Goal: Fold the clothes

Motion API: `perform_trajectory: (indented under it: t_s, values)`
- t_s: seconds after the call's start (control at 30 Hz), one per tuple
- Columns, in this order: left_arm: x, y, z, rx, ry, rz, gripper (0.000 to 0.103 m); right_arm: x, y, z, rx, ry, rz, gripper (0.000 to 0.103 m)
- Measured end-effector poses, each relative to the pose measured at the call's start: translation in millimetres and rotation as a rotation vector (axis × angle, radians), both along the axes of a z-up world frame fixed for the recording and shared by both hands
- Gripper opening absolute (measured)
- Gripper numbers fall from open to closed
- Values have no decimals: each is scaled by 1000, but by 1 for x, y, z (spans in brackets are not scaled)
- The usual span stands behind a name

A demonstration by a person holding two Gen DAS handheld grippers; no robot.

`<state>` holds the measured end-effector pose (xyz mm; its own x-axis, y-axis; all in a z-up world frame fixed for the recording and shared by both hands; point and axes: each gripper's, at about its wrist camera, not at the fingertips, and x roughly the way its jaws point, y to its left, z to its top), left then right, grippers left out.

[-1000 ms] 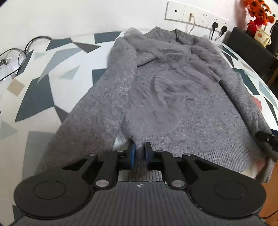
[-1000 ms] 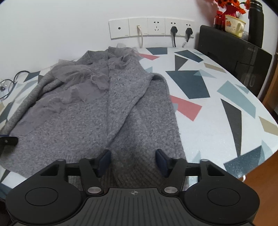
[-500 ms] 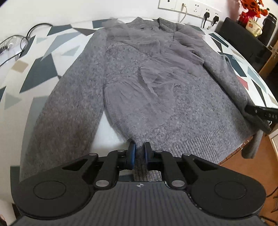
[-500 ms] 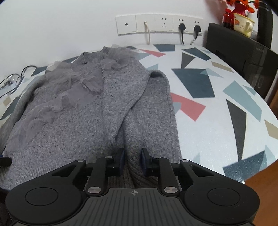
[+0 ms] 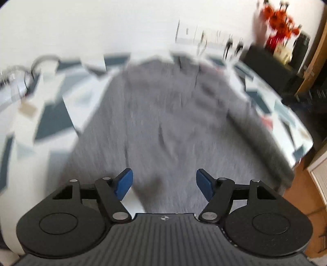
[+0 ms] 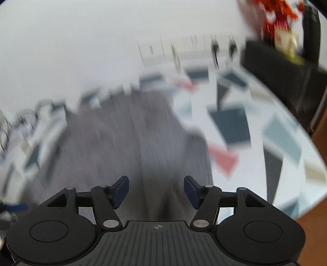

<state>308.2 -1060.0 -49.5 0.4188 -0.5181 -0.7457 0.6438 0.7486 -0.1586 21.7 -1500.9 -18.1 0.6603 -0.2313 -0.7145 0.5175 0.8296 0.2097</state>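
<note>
Left wrist view first: the left gripper (image 5: 164, 185) has its blue pads (image 5: 124, 184) spread wide with nothing between them, and the grey sweater (image 5: 167, 122) sits right past the tips, filling the middle of the frame from the bottom center up toward the top. Whether the pads actually touch the knit I can't tell, everything beyond the gripper is smeared with motion blur. The sweater lies on a table (image 5: 51, 114) with a white top and dark geometric patches, showing at left and far right of the frame. Upper right has a black box (image 5: 269, 65) with some orange-red flowers (image 5: 280, 18) on top, and wall sockets (image 5: 204, 38) run along the top center, all blurry. Right wrist view is pretty much the same deal: right gripper (image 6: 156, 192) has its jaws wide apart and holds nothing, with the sweater (image 6: 126, 139) directly ahead in the lower center and stretching off to the left. The patterned table (image 6: 255, 143) takes up the right half, including a reddish patch, and the black box (image 6: 276, 71) sits in the upper right corner.
</note>
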Motion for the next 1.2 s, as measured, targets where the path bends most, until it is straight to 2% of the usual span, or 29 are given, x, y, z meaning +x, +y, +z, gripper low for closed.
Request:
perform_trajectory:
  t_s: [0.07, 0.13, 0.17, 0.2, 0.27, 0.4, 0.53, 0.6, 0.67, 0.77, 0.97, 1.0, 1.07, 1.1, 1.13, 1.2]
  values:
    - [12, 12, 20, -41, -43, 35, 70, 22, -7, 34, -28, -67, 10, 56]
    - [30, 26, 35, -69, -81, 89, 77, 47, -11, 65, -51, -132, 25, 56]
    - [40, 31, 38, -63, -92, 114, 80, 59, -14, 76, -60, -162, 36, 56]
    - [49, 36, 41, -54, -100, 138, 87, 71, -18, 86, -69, -192, 47, 55]
    - [66, 41, 35, 1, -79, 174, 90, 99, -23, 96, -78, -222, 61, 56]
    - [86, 47, -10, 129, 17, 216, 90, 159, -43, 72, -67, -186, 76, 55]
    - [104, 43, -66, 248, 161, 220, 90, 207, -79, 9, -24, -86, 36, 53]
    - [115, 42, -82, 258, 220, 254, 90, 229, -101, -24, -24, -8, -18, 53]
    - [123, 43, -88, 220, 260, 294, 92, 240, -120, -49, -1, 18, -61, 53]
    - [134, 28, -88, 239, 247, 271, 93, 255, -130, -71, 47, 12, -12, 52]
    - [153, 5, -89, 240, 208, 235, 98, 279, -101, -89, 6, 26, 143, 55]
    - [160, 5, -88, 256, 195, 254, 95, 279, -102, -91, 17, 26, 143, 55]
    - [174, 6, -86, 286, 169, 290, 75, 279, -107, -94, 49, 22, 133, 55]
    - [181, 6, -85, 301, 155, 308, 38, 279, -111, -95, 65, 19, 124, 55]
    - [188, 6, -84, 317, 142, 327, 6, 279, -114, -96, 67, 18, 117, 55]
    - [202, 6, -82, 347, 115, 363, 5, 279, -120, -96, 66, 15, 102, 55]
